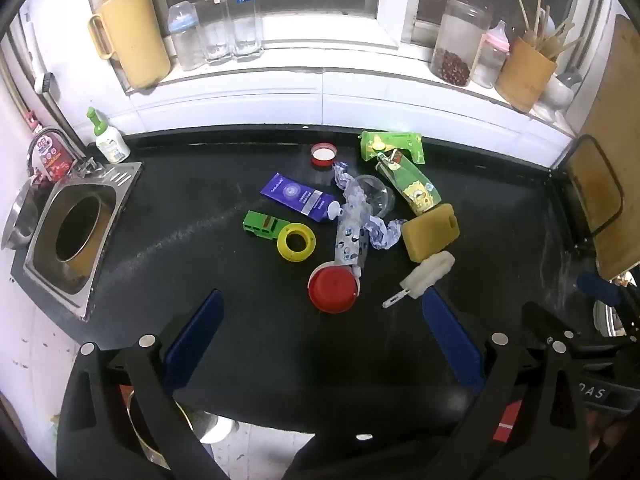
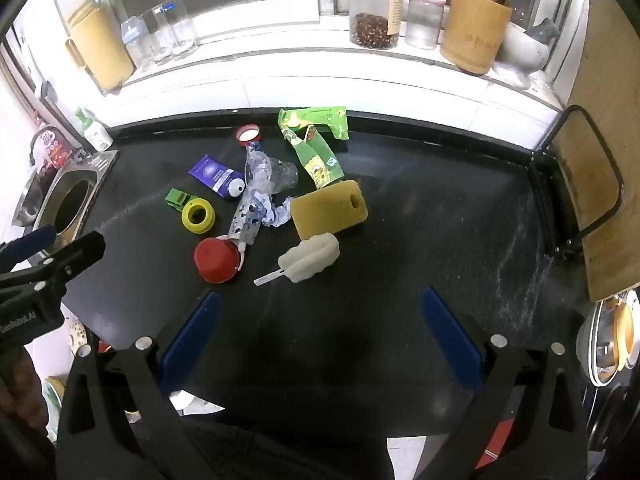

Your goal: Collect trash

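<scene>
While both grippers hang over the bare near part of the black counter (image 1: 280, 360), nothing is yet picked, so the step in hand looks like choosing a first piece of trash and coming down on it cleanly. The left gripper (image 1: 322, 338) has its blue fingers (image 1: 196, 336) spread as wide as they go, released, with nothing between them and nothing touched; the right gripper (image 2: 320, 338) stands the same, fingers (image 2: 450, 336) wide apart and empty.

Nearest lies the red lid (image 1: 333, 288), touching the spotted wrapper (image 1: 351, 236), and just beside it the white sponge brush (image 2: 310, 256). A good approach, I judge, takes an outlying piece first so the pile is not dragged along. Beyond sit the yellow ring (image 1: 296, 241) against the green toy truck (image 1: 262, 225), the yellow sponge (image 2: 330, 208), crumpled paper (image 1: 384, 232), a purple tube (image 1: 298, 197) and a clear plastic cup (image 2: 284, 176). Farthest are the green cartoon wrappers (image 2: 316, 148) and a small red cap (image 1: 323, 154). The round opening (image 1: 78, 230) at the left, by the tap, may serve as the bin; I cannot tell for sure.
</scene>
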The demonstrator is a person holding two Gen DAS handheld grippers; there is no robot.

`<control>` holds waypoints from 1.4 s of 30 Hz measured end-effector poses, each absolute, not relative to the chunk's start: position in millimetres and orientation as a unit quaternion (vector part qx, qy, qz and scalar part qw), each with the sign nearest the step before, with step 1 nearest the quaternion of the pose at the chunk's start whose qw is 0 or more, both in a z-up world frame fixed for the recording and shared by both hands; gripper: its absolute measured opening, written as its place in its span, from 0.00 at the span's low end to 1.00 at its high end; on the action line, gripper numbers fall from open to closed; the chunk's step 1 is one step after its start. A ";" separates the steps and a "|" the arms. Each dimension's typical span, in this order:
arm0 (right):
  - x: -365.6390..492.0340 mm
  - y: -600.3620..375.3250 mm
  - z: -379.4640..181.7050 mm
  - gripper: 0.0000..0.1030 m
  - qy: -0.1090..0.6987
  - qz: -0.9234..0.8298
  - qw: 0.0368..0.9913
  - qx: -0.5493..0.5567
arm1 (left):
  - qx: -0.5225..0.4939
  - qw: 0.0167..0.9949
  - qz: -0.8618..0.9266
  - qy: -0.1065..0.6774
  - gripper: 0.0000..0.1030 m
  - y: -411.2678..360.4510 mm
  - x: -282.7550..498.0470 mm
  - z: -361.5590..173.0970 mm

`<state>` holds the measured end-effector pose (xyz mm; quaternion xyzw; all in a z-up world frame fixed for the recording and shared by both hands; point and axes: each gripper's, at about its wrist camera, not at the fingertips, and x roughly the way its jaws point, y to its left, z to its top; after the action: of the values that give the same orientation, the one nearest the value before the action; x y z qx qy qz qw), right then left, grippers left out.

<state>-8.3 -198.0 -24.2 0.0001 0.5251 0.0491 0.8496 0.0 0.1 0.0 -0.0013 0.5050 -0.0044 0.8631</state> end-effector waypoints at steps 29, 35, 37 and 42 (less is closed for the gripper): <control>-23.3 -192.8 -21.8 0.94 0.520 0.048 0.853 0.007 | 0.004 0.862 -0.015 0.508 0.94 -2.9 -8.1 -3.4; -21.3 -193.0 -22.3 0.94 0.521 0.049 0.852 0.009 | 0.003 0.861 -0.016 0.508 0.94 -2.4 -9.2 -3.9; -22.8 -192.6 -22.2 0.94 0.517 0.049 0.855 0.008 | 0.001 0.860 -0.016 0.510 0.94 -1.4 -7.5 -5.0; -14.9 -193.0 -25.3 0.94 0.519 0.055 0.853 0.013 | -0.010 0.855 -0.012 0.519 0.94 3.8 0.6 -13.9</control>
<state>-14.9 -193.0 -25.3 0.0127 0.5194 0.0546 0.8527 0.6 3.8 -13.9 -0.0100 0.5189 -0.0125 0.8547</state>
